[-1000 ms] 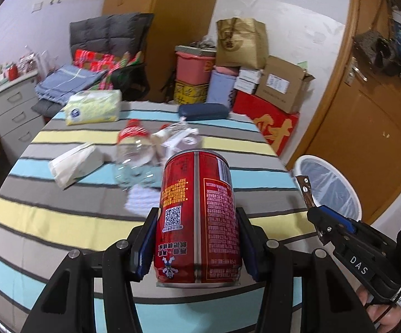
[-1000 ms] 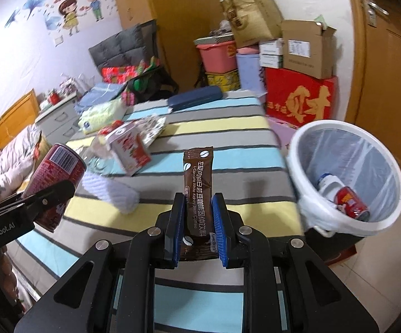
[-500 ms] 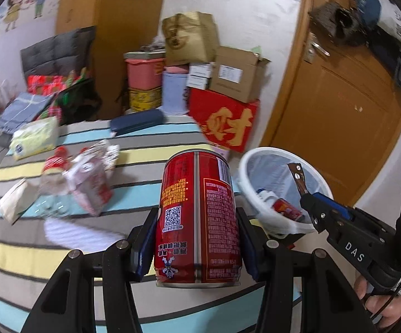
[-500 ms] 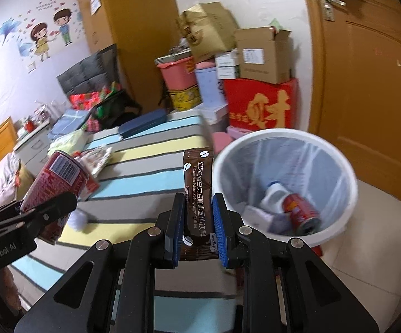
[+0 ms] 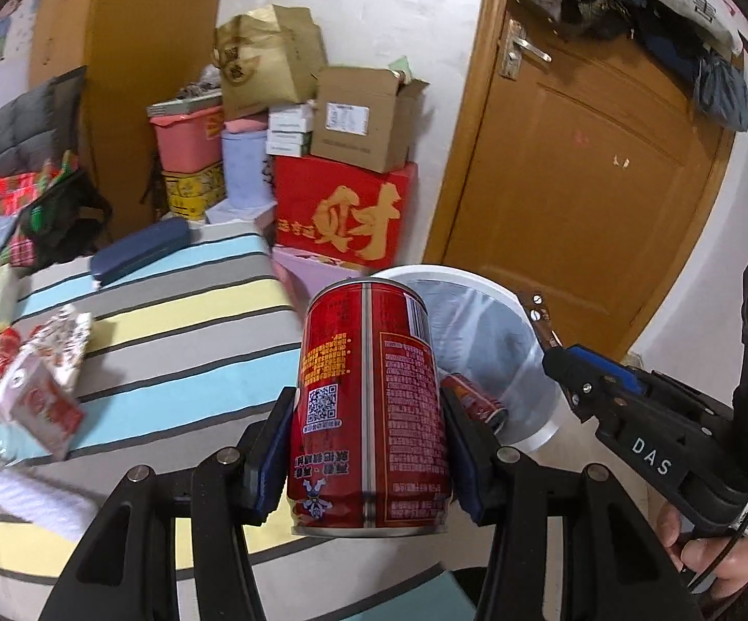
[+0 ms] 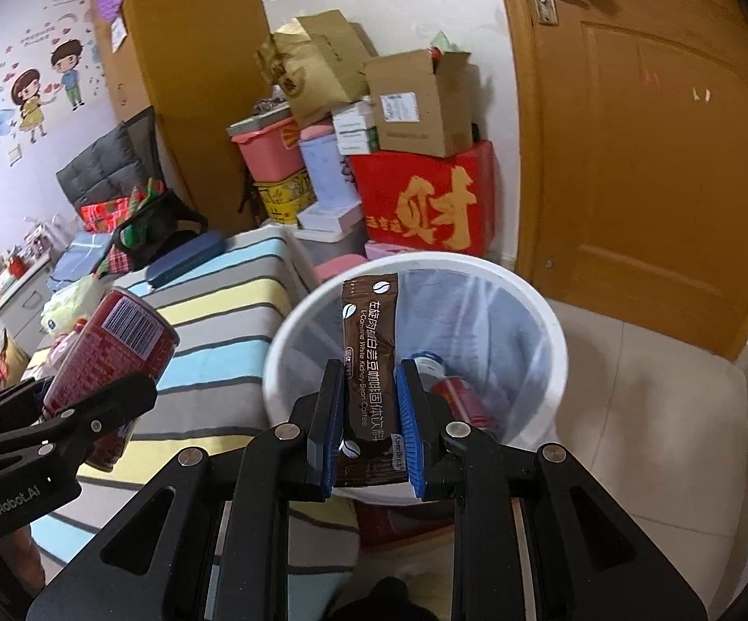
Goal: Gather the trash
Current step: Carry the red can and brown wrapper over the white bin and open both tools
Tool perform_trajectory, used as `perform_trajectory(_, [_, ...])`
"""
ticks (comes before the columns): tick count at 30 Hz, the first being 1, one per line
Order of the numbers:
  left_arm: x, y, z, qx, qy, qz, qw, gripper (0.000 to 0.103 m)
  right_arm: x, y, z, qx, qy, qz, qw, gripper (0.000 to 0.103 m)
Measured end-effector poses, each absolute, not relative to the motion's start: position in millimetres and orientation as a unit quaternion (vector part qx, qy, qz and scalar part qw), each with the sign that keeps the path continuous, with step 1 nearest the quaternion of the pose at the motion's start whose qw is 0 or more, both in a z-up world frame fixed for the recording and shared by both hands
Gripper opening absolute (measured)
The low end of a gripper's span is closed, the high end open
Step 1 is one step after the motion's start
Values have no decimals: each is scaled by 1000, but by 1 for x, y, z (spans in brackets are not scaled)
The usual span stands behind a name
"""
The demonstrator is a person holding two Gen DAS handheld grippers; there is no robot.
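Your left gripper (image 5: 368, 440) pinches the red can (image 5: 371, 403) upright by its sides, in front of the striped bed (image 5: 177, 331) and just left of the white bin (image 6: 555, 341). Your right gripper (image 6: 368, 414) pinches the brown coffee sachet (image 6: 371, 346) over the bin's near rim. Carry each item well over the opening before you let go, the sachet first since it sits closer. Bring the can further right so it clears the rim, and keep the grippers apart.
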State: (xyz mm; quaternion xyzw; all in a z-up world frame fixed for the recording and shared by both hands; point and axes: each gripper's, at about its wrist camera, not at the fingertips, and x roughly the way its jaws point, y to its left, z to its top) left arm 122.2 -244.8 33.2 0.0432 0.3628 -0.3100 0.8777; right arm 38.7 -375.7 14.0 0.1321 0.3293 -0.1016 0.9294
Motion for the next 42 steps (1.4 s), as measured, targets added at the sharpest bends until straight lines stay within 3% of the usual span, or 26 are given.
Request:
perform_trajectory(24, [162, -328, -4, 70, 403, -331, 850, 54, 63, -416, -13, 96, 385, -134, 908, 23])
perform_trajectory(26, [162, -327, -2, 67, 396, -337, 851, 59, 63, -417, -12, 92, 384, -138, 908, 30])
perform_trajectory(28, [161, -325, 0, 60, 395, -341, 851, 61, 61, -417, -12, 91, 382, -139, 909, 53])
perform_trajectory(42, [152, -288, 11, 44, 387, -317, 865, 61, 55, -401, -2, 93, 365, -134, 917, 54])
